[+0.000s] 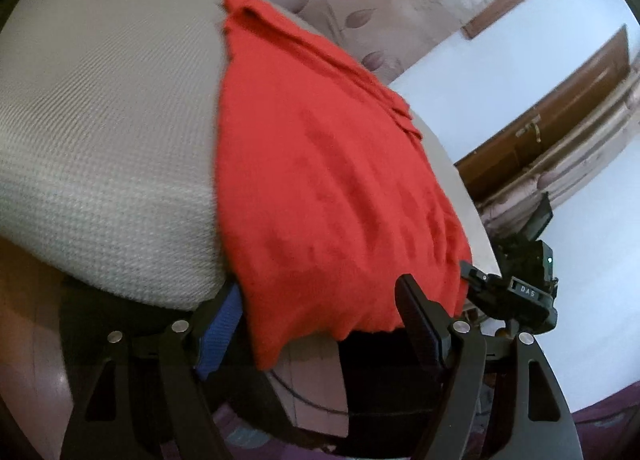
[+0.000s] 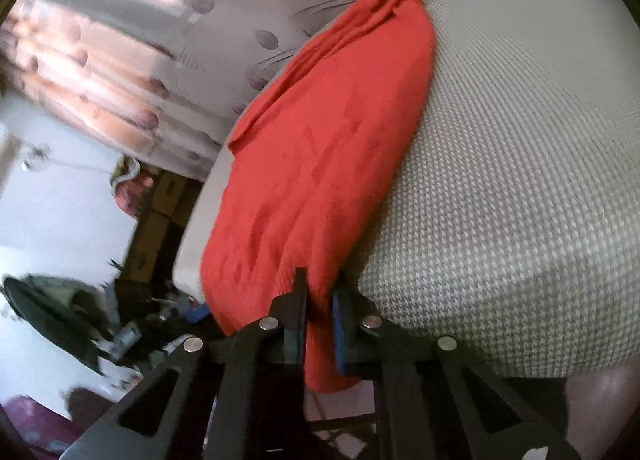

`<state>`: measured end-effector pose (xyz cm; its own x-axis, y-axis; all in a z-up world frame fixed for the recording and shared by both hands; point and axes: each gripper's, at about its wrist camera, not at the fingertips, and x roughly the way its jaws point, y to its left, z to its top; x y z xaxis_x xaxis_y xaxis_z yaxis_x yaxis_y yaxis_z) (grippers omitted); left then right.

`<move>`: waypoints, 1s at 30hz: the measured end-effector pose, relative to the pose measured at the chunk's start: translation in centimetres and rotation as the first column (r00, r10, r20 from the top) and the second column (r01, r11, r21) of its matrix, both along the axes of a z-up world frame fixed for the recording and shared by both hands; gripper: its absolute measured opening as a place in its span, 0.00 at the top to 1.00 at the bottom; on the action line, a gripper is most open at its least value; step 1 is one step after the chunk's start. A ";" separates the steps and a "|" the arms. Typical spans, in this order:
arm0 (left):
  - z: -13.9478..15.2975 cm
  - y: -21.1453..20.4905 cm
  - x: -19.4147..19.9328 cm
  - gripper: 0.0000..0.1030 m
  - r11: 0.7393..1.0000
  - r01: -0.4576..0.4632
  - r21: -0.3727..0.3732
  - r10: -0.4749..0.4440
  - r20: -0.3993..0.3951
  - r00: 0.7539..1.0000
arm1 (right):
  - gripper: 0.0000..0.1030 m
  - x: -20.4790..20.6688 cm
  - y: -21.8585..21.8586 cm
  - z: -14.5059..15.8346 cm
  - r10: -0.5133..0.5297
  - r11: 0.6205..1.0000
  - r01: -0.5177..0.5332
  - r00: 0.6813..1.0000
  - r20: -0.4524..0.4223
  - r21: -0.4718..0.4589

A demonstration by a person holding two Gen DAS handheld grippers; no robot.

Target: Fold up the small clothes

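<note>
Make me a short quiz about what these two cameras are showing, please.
1. True or false: the red garment hangs over the near edge of the grey woven cloth.
2. Which gripper is clamped on the garment?
A. left gripper
B. right gripper
C. both
3. Fill in: the left gripper's jaws stand ____ around the garment's hem.

Key
1. True.
2. B: its jaws pinch the hanging hem, seen in the right wrist view.
3. Open: they straddle the hem without pressing it.

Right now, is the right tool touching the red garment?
Touching. The right wrist view shows the right tool closed on the red garment's hanging edge, cloth pinched between its fingers.
</note>
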<state>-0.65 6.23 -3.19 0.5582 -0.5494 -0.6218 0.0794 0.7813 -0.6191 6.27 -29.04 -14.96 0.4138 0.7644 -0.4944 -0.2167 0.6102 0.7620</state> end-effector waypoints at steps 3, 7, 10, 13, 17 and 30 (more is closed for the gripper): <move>0.4 -0.7 0.3 0.75 0.999 0.030 0.013 -0.030 0.016 0.999 | 0.91 -0.7 -1.5 1.0 -0.008 0.996 0.008 1.000 0.010 0.085; 1.3 0.2 -0.4 0.78 0.999 0.027 -0.037 -0.024 0.069 0.997 | 0.91 -1.9 -4.4 2.3 -0.060 0.991 0.058 0.998 0.012 0.124; 0.8 0.4 -0.1 0.78 0.999 0.039 -0.009 -0.039 0.051 0.998 | 0.91 -2.1 -4.5 1.6 -0.045 0.996 0.045 0.999 0.001 0.081; 0.4 0.6 0.0 0.78 0.999 0.033 -0.010 -0.032 0.040 0.999 | 0.86 -1.6 -3.8 1.2 -0.037 0.996 0.038 0.999 -0.006 0.075; -0.5 1.2 0.3 0.46 0.999 0.006 -0.044 -0.007 -0.013 1.000 | 0.57 -1.0 -4.0 0.7 -0.077 0.996 0.079 0.996 -0.037 0.051; -0.9 -1.6 1.9 0.92 0.998 0.045 0.047 -0.042 -0.049 0.998 | 0.89 -0.7 0.3 -2.0 0.007 0.997 -0.001 0.997 -0.075 0.082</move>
<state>1.29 4.64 -4.07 0.5031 -0.5416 -0.6735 0.0848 0.8065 -0.5852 5.56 -28.73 -17.00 0.3744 0.8054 -0.4595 -0.1590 0.5439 0.8239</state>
